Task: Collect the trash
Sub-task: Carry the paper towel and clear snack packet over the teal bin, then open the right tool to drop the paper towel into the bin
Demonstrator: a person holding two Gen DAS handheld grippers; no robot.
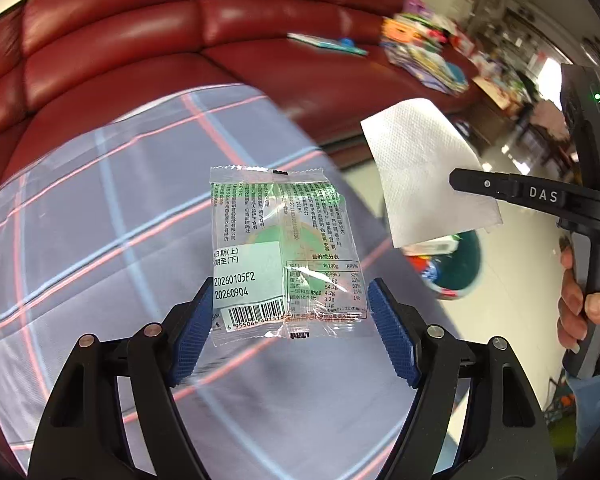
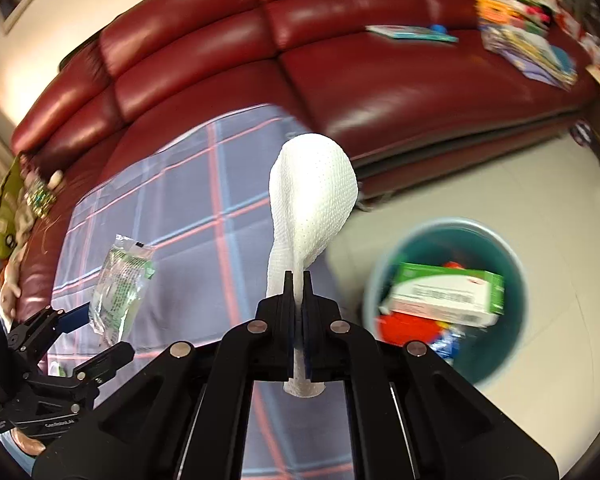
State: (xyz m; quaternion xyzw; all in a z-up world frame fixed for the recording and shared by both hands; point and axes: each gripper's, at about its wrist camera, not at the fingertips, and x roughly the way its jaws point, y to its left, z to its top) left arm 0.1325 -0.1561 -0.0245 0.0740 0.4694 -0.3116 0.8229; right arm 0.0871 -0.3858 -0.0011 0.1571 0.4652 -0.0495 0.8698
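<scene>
Left wrist: left gripper (image 1: 290, 328) clamps clear snack wrapper (image 1: 284, 256) across wide jaws; right gripper (image 2: 298, 280) pinches white tissue (image 2: 314, 196), teal bin (image 2: 516, 280) near.

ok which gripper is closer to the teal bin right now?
Right. The right gripper, shut on the white tissue, is beside the teal bin on its near side. The left gripper, gripping the snack wrapper, sits further away over the plaid cloth.

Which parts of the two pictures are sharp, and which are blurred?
Left wrist view: the wrapper in the tongs is sharp, the blanket and sofa smear. Right wrist view: the tissue is sharp, the bin blurred.
</scene>
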